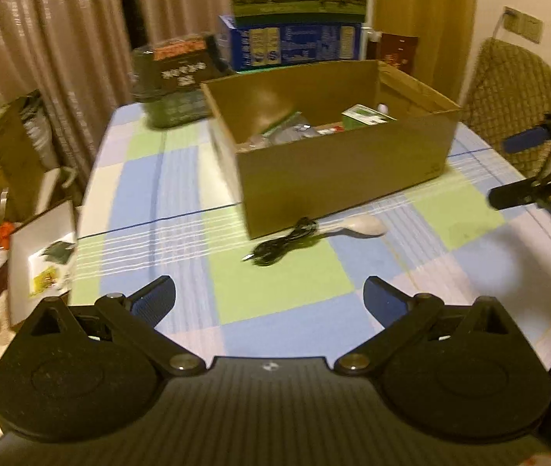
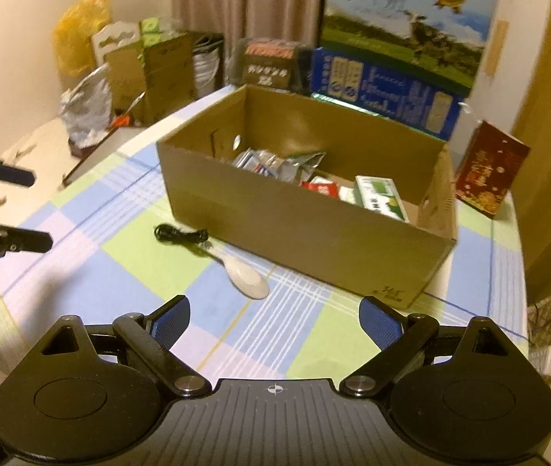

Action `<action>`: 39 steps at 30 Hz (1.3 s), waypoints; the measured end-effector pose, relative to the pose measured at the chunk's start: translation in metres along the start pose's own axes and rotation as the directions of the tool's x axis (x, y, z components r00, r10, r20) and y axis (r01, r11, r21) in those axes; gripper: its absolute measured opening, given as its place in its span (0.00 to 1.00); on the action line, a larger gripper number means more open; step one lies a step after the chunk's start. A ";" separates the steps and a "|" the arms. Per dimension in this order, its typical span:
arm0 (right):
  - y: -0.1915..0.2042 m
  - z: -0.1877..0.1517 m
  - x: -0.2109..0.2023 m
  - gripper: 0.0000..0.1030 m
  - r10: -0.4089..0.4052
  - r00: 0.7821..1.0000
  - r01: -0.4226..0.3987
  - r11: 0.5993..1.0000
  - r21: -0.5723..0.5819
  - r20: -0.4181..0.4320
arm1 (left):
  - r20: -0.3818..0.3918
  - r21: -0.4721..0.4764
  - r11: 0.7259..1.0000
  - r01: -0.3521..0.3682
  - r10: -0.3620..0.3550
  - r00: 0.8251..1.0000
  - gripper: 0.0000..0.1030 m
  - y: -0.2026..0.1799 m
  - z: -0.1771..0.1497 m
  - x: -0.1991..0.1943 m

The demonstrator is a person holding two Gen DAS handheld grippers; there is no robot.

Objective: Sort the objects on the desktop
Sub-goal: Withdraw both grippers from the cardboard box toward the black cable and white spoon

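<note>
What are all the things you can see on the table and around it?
Cardboard box: one, brown, open, middle of the table, packets and small cartons inside.
Cable: one, black, coiled, on the tablecloth in front of the box.
Spoon: one, white, beside the cable, near the box.
Tablecloth: one, blue, green and white checks, covering the table.
Red box: one, dark red, standing behind the cardboard box's right end.
Milk cartons: two, blue and green, stacked behind the table.
Curtain: beige, in the background.
Left gripper: black with blue pads, open, empty.
Right gripper: same, open, empty.
</note>
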State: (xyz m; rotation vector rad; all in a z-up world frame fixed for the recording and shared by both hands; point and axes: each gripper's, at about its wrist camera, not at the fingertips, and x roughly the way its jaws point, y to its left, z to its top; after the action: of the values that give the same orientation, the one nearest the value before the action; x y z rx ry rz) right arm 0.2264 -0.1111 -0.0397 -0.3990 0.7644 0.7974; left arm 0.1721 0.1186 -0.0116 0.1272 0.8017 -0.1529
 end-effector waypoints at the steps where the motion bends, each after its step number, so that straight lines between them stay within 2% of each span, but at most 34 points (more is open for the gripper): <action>1: 0.001 0.000 0.005 0.89 0.009 1.000 -0.009 1.000 -0.013 -0.013 | 0.002 0.008 1.000 0.012 -0.012 1.000 0.98 0.000 0.000 0.004; 8: 0.002 0.004 0.041 0.86 0.052 0.997 -0.057 0.994 -0.088 -0.065 | -0.026 0.117 0.991 0.058 -0.055 0.998 0.97 -0.005 0.003 0.039; 13: 0.002 0.004 0.075 0.72 0.100 0.989 -0.112 0.987 -0.113 -0.109 | -0.050 0.164 0.983 0.086 -0.079 0.996 0.97 -0.003 0.007 0.066; 22: 0.001 0.005 0.126 0.61 0.135 0.979 -0.159 0.975 -0.156 -0.154 | -0.086 0.218 0.968 0.125 -0.108 0.990 0.93 0.006 0.012 0.114; 28: 0.002 0.009 0.149 0.59 0.163 0.974 -0.191 0.964 -0.183 -0.157 | -0.116 0.249 0.954 0.166 -0.140 0.983 0.85 0.011 0.014 0.142; 30: 0.001 0.011 0.155 0.59 0.167 0.973 -0.197 0.962 -0.189 -0.162 | -0.129 0.271 0.945 0.180 -0.150 0.980 0.78 0.011 0.015 0.150; 37: 0.001 0.010 0.175 0.55 0.184 0.967 -0.218 0.955 -0.199 -0.177 | -0.152 0.308 0.927 0.212 -0.172 0.973 0.74 0.012 0.016 0.173; 39: 0.001 0.010 0.179 0.54 0.189 0.966 -0.224 0.953 -0.202 -0.178 | -0.160 0.314 0.923 0.223 -0.180 0.970 0.69 0.012 0.015 0.177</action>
State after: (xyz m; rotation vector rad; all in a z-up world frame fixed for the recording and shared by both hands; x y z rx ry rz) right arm 0.3116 -0.0172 -0.1660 -0.5932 0.8779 1.0630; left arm 0.3067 0.1123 -0.1284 0.3750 0.9129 -0.4804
